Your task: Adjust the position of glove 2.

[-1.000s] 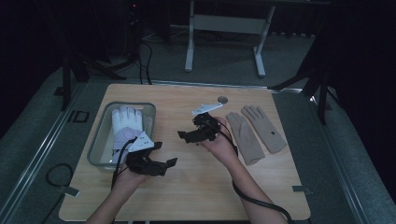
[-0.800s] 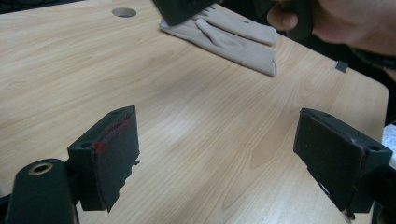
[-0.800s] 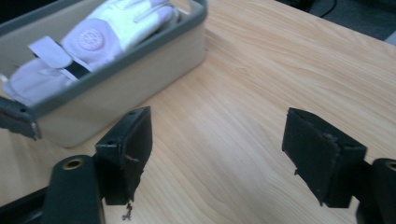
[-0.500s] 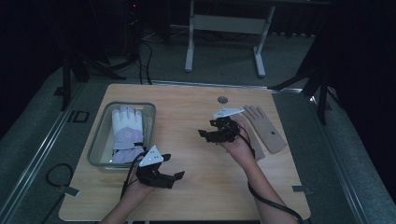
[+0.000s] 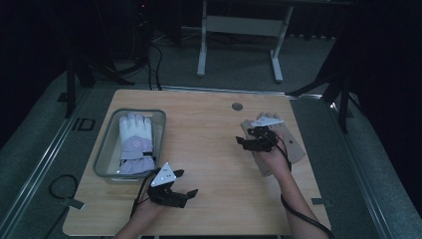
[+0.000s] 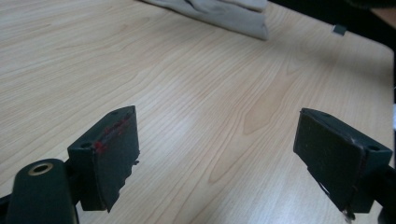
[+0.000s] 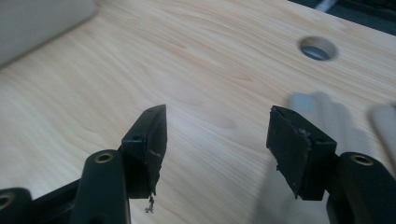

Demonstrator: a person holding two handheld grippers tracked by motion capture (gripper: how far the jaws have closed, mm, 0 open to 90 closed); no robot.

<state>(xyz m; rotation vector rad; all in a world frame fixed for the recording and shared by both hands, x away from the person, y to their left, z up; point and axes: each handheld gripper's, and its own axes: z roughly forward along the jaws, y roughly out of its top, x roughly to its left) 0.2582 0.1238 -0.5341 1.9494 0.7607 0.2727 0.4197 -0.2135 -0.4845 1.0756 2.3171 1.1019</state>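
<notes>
Jaws of both grippers stand spread with nothing between them: the right gripper (image 5: 247,142) hovers at the near-left edge of the beige glove (image 5: 291,144), and the left gripper (image 5: 183,195) sits low over bare wood near the front of the table (image 5: 209,124). Beige glove lies flat on the right side of the table, cuff toward the person, fingers pointing away toward the far edge, so its long axis runs near to far; much of it is covered by the right hand (image 5: 271,159) in the high view. In the right gripper view the glove fingers (image 7: 327,109) show blurred just beyond the right-hand jaw, so the glove lies to that jaw's side, not yet between the jaws. Right gripper is clearly the nearer one; the left is well apart from the glove, with the glove (image 6: 224,11) at the far end of the left gripper view. Judgement: coming move needs the right jaws shifted sideways onto the glove. Around: white glove (image 5: 135,142) lies in the grey bin (image 5: 102,154) at the left; cable hole (image 5: 237,106) near the far edge. Open wood lies between the right jaws and the beige glove.
</notes>
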